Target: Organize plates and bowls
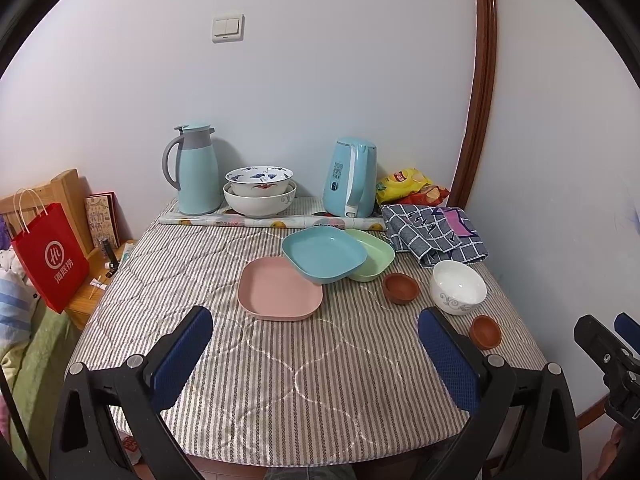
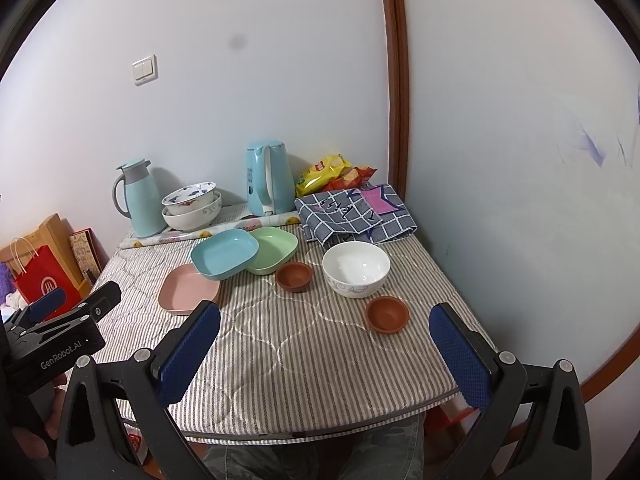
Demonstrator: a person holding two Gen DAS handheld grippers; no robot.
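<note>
- Left gripper (image 1: 316, 354): jaws spread wide, nothing between them, held low over the near edge of the table (image 1: 304, 400).
- Right gripper (image 2: 324, 350): jaws likewise wide apart and empty, over the near right part of the table.
- Pink plate (image 1: 280, 289): directly ahead of the left gripper, just beyond its fingertips and lined up with the gap. Rounded square, shallow rim, lying flat; no marked long axis.
- Blue plate (image 1: 323, 254): further out, ahead and a little right of the left gripper. Its near corner rides up on the far corner of the pink plate, so it sits tilted.
- Green plate (image 1: 372, 258): right of the blue plate, partly tucked under it.
- White bowl (image 2: 356, 269): ahead of the right gripper, roughly centred on its gap, upright, grey scroll pattern on the wall.
- Near brown dish (image 2: 386, 314): nearest piece to the right gripper, just ahead. Far brown dish (image 2: 294, 276): ahead-left, between the white bowl and the green plate.
- Stacked bowls (image 1: 259, 196): two patterned bowls already nested at the far wall, well apart from both grippers.
- Judgement: plates fall to the left gripper, the bowl and small dishes to the right. Nothing gripped yet; sorting looks unstarted.
- The overlap matters: the blue plate likely needs lifting off first, gripped by its raised rim.
</note>
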